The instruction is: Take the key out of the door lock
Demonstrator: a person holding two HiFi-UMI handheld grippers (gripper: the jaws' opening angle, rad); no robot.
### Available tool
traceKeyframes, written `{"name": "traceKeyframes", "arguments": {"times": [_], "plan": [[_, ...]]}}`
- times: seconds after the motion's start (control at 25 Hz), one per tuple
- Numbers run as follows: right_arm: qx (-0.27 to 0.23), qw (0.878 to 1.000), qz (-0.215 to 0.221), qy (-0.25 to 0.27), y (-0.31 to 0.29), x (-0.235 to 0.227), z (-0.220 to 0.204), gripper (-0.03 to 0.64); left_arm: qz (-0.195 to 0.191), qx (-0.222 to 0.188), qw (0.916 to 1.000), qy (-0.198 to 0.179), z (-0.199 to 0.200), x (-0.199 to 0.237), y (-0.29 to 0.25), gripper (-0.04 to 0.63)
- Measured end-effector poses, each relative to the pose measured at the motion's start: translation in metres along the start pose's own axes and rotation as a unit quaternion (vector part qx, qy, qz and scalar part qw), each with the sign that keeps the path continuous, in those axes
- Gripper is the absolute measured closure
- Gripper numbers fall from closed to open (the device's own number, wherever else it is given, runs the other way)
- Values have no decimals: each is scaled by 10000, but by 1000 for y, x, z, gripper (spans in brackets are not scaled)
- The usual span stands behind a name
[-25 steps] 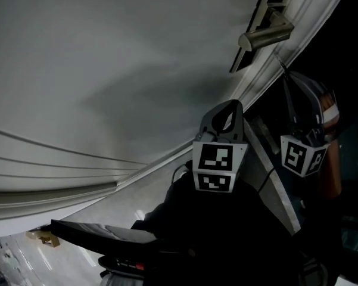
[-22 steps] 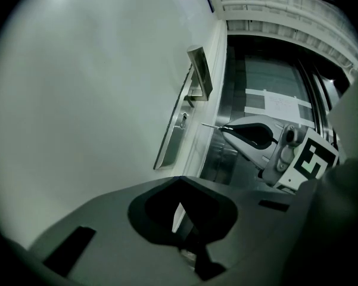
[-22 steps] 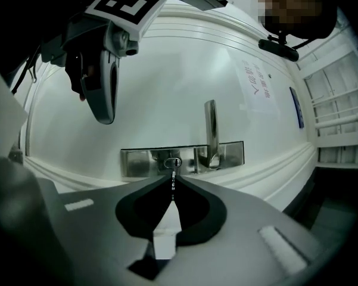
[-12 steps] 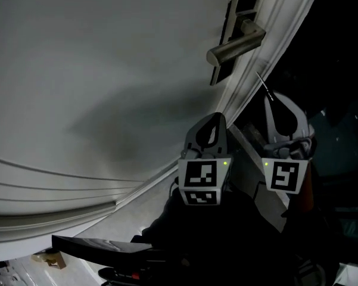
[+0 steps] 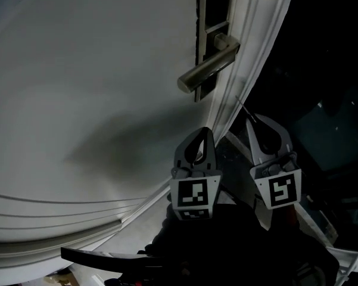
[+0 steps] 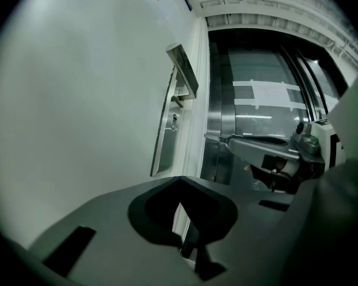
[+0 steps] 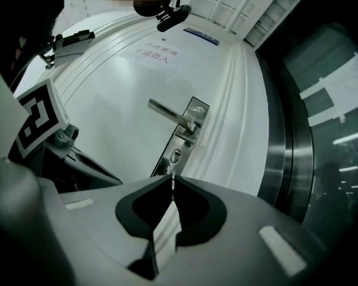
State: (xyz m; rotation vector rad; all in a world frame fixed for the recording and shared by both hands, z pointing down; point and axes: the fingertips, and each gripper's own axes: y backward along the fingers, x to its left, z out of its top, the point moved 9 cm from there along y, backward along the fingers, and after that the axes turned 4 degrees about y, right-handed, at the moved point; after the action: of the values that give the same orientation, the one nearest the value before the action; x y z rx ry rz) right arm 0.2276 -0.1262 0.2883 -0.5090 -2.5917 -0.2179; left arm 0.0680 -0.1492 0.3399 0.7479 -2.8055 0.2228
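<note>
Key [image 7: 173, 176] between tight right gripper [image 7: 174, 186] jaws, level, nr lock [image 7: 176, 155]; left gripper [image 6: 180, 180] jaws together, empty

Looking along your left gripper [image 6: 180, 179], its two jaws meet at the tips with nothing pinched between them. Past them there's the white door [image 6: 77, 112] on the left, with the long metal lock plate [image 6: 165, 142], its keyhole [image 6: 174, 121] and the handle [image 6: 183, 71] seen nearly end-on. Right of the door edge is a steel frame [image 6: 217, 100] and glass with a paper sheet [image 6: 268, 94] on it. Your right gripper [image 6: 231, 140] reaches in from the right, tip near the door edge, with what looks like the key [image 6: 217, 137] poking out
</note>
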Motion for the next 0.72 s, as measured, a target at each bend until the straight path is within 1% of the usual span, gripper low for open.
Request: {"name": "traceKeyframes", "arguments": {"times": [0.12,0.24,0.4,0.6,0.72], "plan": [[84,9999,12,-73,1,0,-1,604,-54,60,10000,4,1,1,-2,595],[51,9999,25,-87,-1,-1,-2,604,-44,68,10000,13,0,2,-5,595],[74,10000,46,-1,-2,1,-1,604,-29,32,10000,35,2,3,-4,595],[-7,9999,77,-82,-3,1,3,604,7,-39,10000,22,5,4,-2,595],[33,9998,107,-133,-2,4,1,604,33,-50,10000,48,4,5,-2,595]]}}
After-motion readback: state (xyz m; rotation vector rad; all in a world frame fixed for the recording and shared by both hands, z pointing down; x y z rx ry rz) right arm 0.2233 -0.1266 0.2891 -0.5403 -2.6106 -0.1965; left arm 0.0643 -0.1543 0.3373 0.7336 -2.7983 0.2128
